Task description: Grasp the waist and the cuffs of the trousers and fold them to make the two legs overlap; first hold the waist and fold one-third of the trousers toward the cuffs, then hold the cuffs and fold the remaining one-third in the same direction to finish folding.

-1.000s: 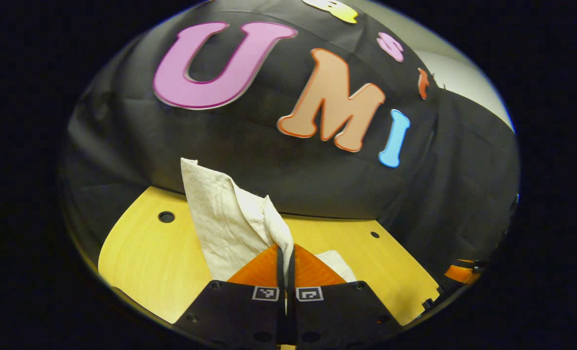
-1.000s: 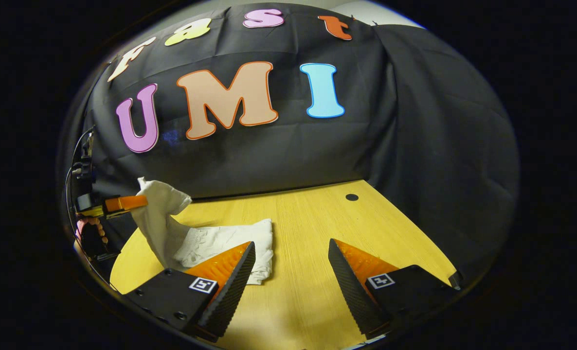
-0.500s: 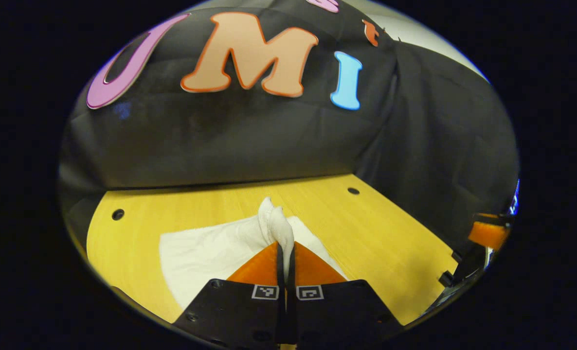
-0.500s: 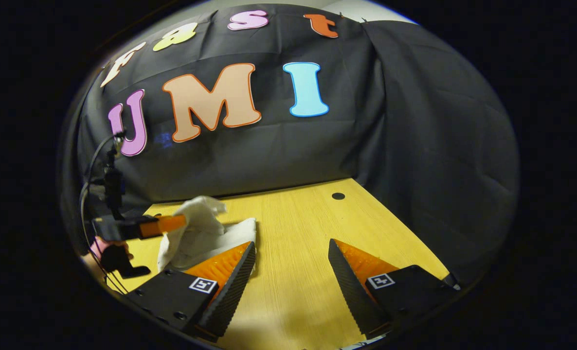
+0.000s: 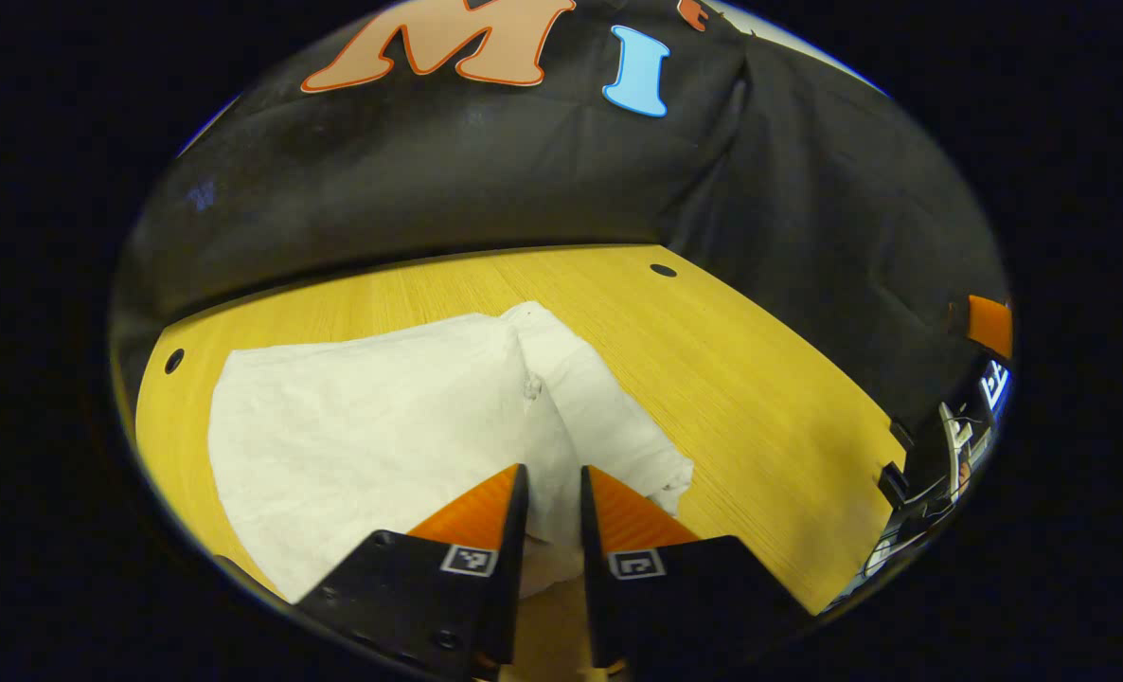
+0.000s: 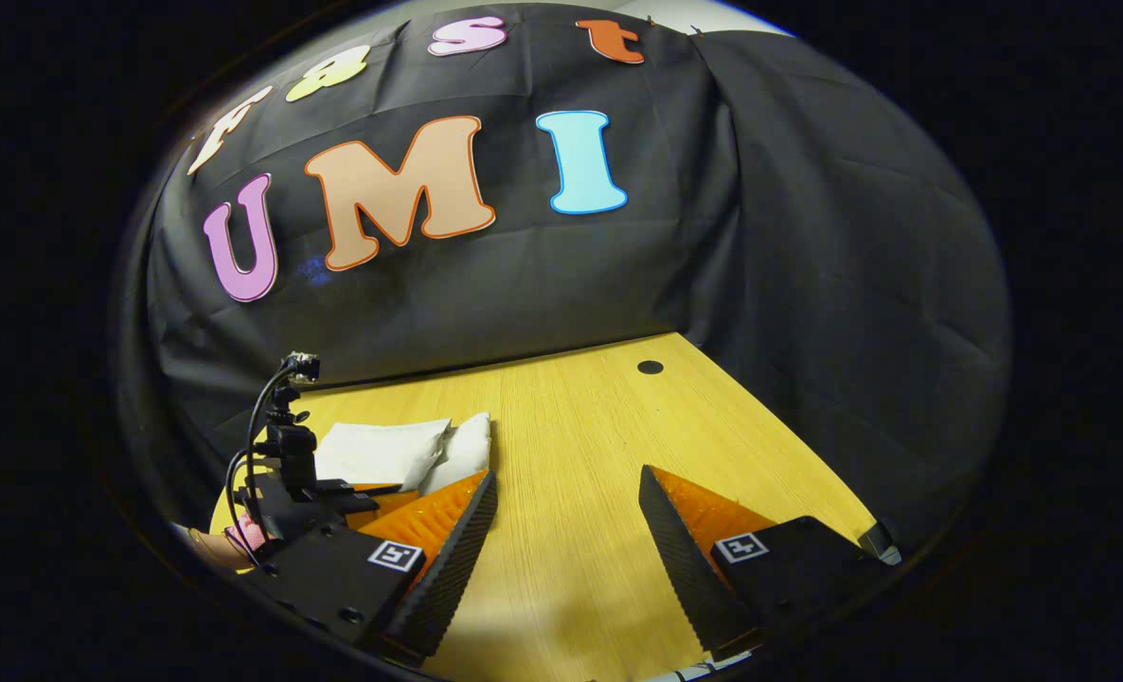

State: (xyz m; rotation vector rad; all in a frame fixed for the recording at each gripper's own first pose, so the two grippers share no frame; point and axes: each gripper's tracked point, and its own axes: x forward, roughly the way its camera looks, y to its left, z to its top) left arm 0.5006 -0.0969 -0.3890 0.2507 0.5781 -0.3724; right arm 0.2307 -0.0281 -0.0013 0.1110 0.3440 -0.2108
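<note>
- Since a second ago the raised flap of the white trousers [image 5: 372, 426] has been carried over and laid down, so the cloth now lies as a flat folded bundle on the yellow desk [image 5: 741, 379] instead of standing up in a peak.
- That desk has plenty of bare wood to the right of the bundle in the left gripper view and across the middle of the right gripper view; the black cloth wall closes the far edge, and small round holes mark the corners.
- In the left gripper view the trousers lie straight ahead of the jaws and to their left, with a ridge of cloth running away from the jaws towards the far edge; a thicker rolled edge sits to the right of that ridge.
- By my reading the last third is down and only release and pull-back remain; the open wood nearer the person gives room for that.
- Left gripper [image 5: 554, 478]: its jaws have parted a little, with the near hem of cloth lying in the narrow gap; whether both still press on it I cannot tell.
- Right gripper [image 6: 569, 488]: its jaws stand wide apart, holding nothing, over bare desk, with the bundle to its left beside the left gripper and so farther from the cloth.
</note>
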